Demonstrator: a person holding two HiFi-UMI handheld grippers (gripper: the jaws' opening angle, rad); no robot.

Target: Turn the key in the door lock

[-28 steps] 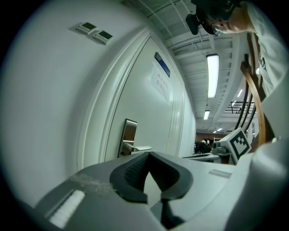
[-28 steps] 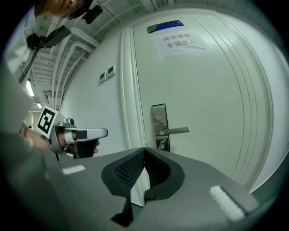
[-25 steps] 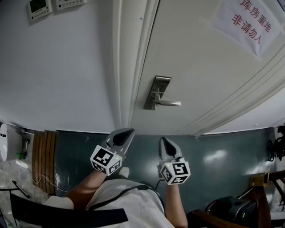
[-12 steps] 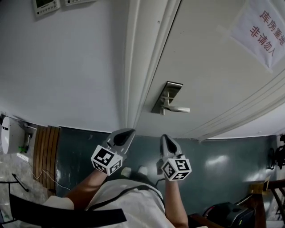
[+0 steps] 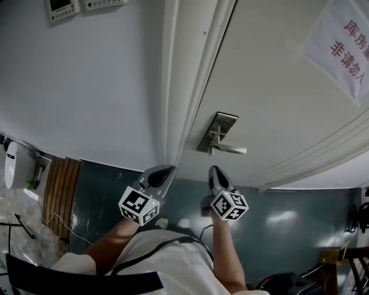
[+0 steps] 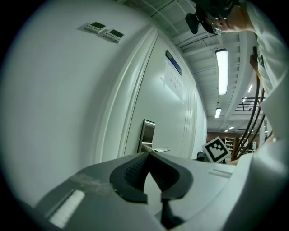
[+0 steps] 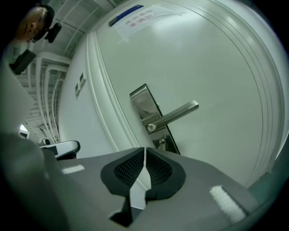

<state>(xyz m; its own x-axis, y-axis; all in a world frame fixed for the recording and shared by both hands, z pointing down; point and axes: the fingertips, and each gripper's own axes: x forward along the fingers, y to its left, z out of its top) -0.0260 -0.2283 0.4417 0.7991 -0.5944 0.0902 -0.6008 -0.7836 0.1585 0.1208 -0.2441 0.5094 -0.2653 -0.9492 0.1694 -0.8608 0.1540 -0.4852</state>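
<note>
A steel lock plate (image 5: pixel 217 133) with a lever handle (image 5: pixel 232 150) is fixed on the white door (image 5: pixel 271 86). In the right gripper view the plate (image 7: pixel 143 107) and handle (image 7: pixel 178 113) stand just ahead, with a small key or keyhole knob (image 7: pixel 161 144) below the handle. My right gripper (image 5: pixel 214 169) (image 7: pixel 144 149) points at that spot, short of the door; its jaws are opening from a thin slit, with nothing between them. My left gripper (image 5: pixel 166 169) (image 6: pixel 148 153) is shut and empty, aimed at the door frame left of the lock plate (image 6: pixel 146 132).
The door frame (image 5: pixel 180 86) runs between the wall and the door. Two wall control panels (image 5: pixel 63 7) sit at top left. A paper notice (image 5: pixel 346 43) hangs on the door. A slatted wooden board (image 5: pixel 60 190) and a white device (image 5: pixel 14 164) stand at left on the dark floor.
My right gripper has moved forward toward the lock and rolled a little. The left one has shifted slightly. The lock sits closer and more central in the head view.
</note>
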